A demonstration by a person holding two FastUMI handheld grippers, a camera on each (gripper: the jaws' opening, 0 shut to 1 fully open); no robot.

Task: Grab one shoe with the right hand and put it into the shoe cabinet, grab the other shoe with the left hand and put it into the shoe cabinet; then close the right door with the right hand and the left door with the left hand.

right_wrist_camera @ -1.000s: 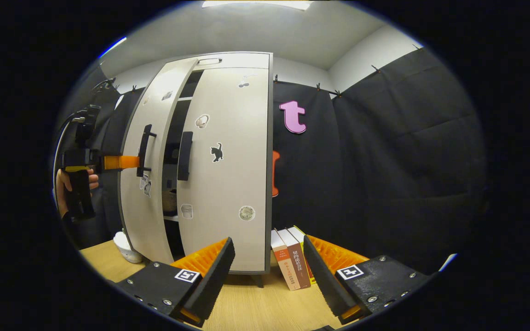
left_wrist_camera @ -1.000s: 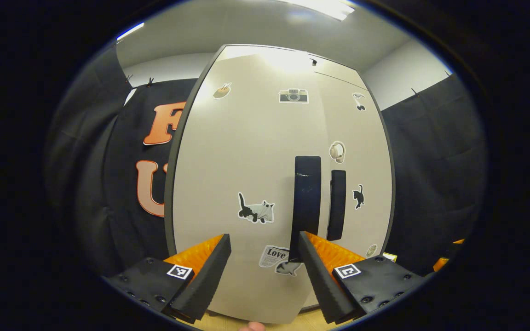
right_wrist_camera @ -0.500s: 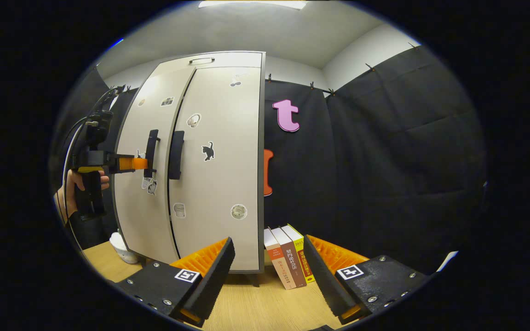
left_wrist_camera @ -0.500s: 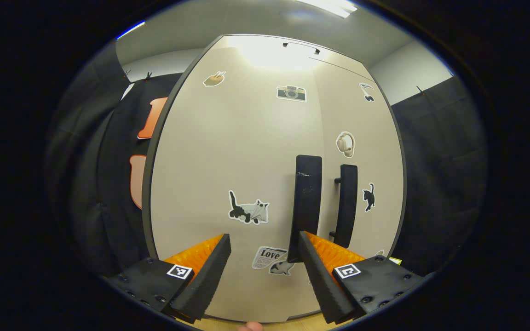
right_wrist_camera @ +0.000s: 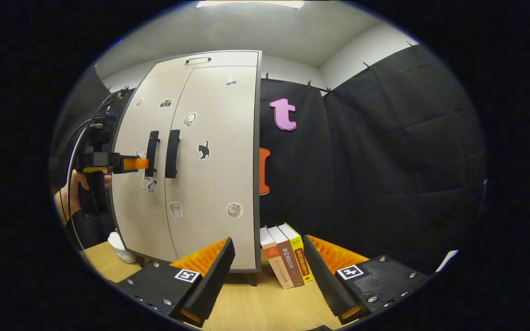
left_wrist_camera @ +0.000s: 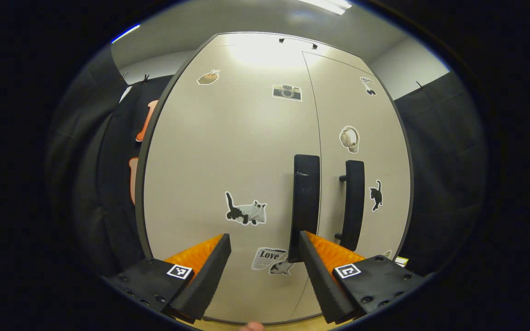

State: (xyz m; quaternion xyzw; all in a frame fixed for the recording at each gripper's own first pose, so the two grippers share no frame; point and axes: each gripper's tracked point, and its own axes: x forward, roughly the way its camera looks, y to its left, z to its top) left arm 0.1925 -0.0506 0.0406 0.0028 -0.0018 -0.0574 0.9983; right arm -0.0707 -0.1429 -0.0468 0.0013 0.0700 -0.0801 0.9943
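At the left door (left_wrist_camera: 228, 151), the left gripper (left_wrist_camera: 265, 257) pressed with jaws apart (right gripper (right_wrist_camera: 267, 262) likewise gaped); withdrawing carelessly might snag the handle (left_wrist_camera: 305, 207) and reopen it.

shut cabinet doors (left_wrist_camera: 246, 151) ahead, books (right_wrist_camera: 285, 259) beside, bare tabletop (right_wrist_camera: 256, 308)

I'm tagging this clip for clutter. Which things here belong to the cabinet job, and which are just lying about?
Job:
cabinet
left door, shut
right door, shut
left handle
right handle
left tongs, open, by the left handle
right tongs, open, held back

Lying about:
books beside the cabinet
white thing on the table
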